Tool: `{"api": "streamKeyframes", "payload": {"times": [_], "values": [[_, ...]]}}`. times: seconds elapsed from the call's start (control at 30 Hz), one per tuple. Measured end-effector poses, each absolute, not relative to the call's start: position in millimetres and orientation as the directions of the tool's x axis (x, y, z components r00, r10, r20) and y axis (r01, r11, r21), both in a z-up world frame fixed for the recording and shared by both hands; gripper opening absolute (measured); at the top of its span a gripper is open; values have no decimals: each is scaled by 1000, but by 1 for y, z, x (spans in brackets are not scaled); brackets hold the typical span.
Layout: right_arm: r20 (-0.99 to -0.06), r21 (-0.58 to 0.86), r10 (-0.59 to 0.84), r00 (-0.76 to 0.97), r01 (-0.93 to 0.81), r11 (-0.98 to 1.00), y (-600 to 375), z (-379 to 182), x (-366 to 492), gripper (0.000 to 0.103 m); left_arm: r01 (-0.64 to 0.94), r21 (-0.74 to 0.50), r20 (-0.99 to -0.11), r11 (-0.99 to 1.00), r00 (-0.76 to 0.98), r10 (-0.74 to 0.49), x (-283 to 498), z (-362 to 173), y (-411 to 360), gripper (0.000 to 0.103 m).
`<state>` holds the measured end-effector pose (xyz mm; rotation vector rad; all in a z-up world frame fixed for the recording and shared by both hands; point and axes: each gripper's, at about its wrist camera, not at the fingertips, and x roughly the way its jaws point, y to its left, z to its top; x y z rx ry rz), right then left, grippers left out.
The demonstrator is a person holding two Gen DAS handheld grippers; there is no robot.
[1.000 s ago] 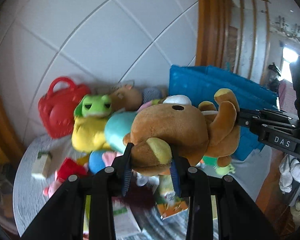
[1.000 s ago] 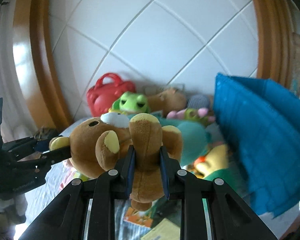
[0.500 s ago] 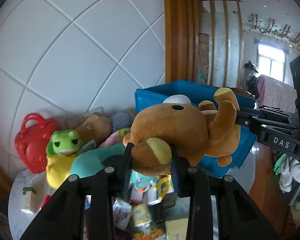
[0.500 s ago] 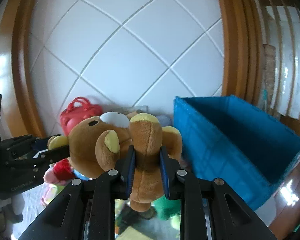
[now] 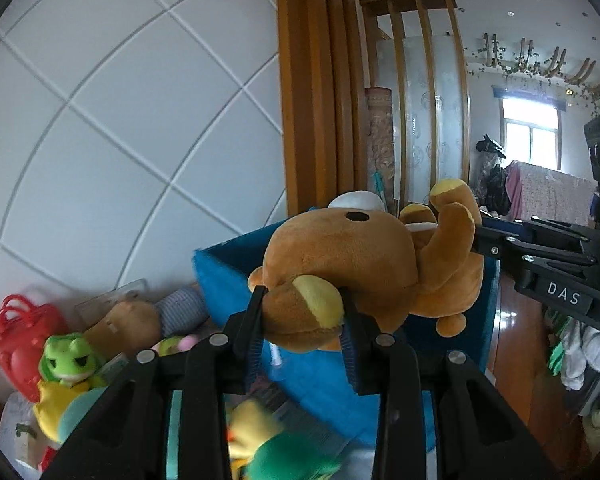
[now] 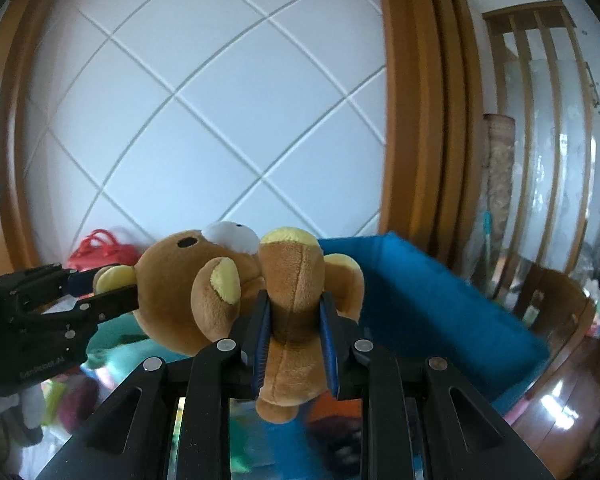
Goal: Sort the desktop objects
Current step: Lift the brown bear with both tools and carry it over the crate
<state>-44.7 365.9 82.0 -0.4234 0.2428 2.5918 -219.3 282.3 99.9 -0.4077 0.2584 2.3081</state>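
Since a second ago both views have swung from the toy pile toward the big blue fabric storage bin (image 6: 432, 300), now behind and below the brown plush bear with yellow ears (image 5: 364, 264). The bear hangs in the air, stretched sideways, probably for dropping in. The left gripper (image 5: 302, 324) pinches its ear; the right gripper (image 6: 294, 332) clamps a leg. The bin's inside is mostly hidden.

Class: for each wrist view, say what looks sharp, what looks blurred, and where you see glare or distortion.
Left wrist: brown bear sharp; toys beneath the fingers smeared; window blown out. Right wrist: bear crisp; blue bin soft; glare on the wooden floor; wall tile lines bow.
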Motion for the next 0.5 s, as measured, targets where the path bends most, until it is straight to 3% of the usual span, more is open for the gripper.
{"api": "streamKeyframes", "payload": {"times": [0.3, 0.5], "values": [[-424, 157, 407, -809, -508, -847, 512, 40, -11, 22, -724, 72, -473, -686, -630, 615, -228, 75, 426, 33], [-474, 219, 359, -804, -503, -836, 556, -2, -3, 22, -724, 83, -570, -685, -598, 563, -235, 47, 464, 33]]}}
